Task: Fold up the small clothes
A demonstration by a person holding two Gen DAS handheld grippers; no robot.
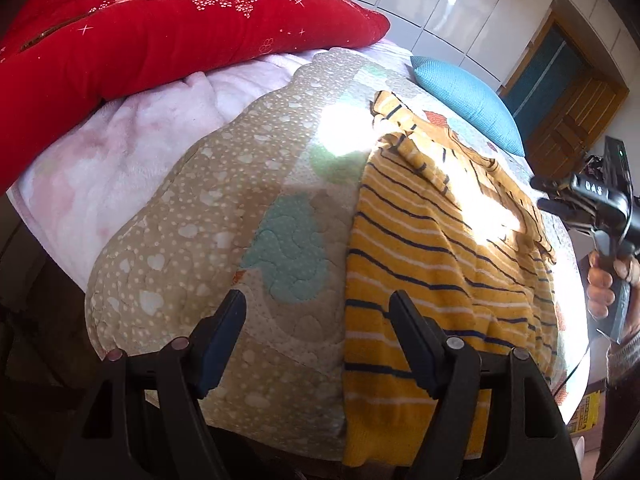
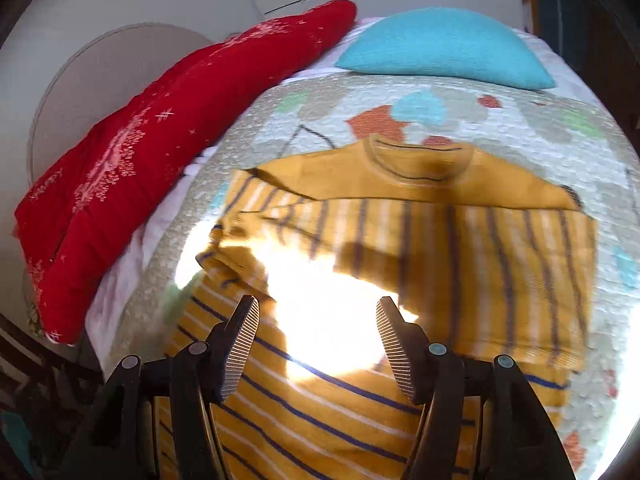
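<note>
In the left wrist view, a red quilt [image 1: 132, 36] filled the upper left, with a pink blanket [image 1: 132, 152] below it. The left hand-held gripper [image 1: 318, 312] hung wide open at bottom centre, holding nothing, over the bedspread [image 1: 224, 216]. The striped top [image 1: 440, 264] lay right of centre on the bed, a blue pillow [image 1: 464, 100] beyond it. In the right wrist view, the right hand-held gripper [image 2: 318, 320] gaped empty above the top, one sleeve folded across
</note>
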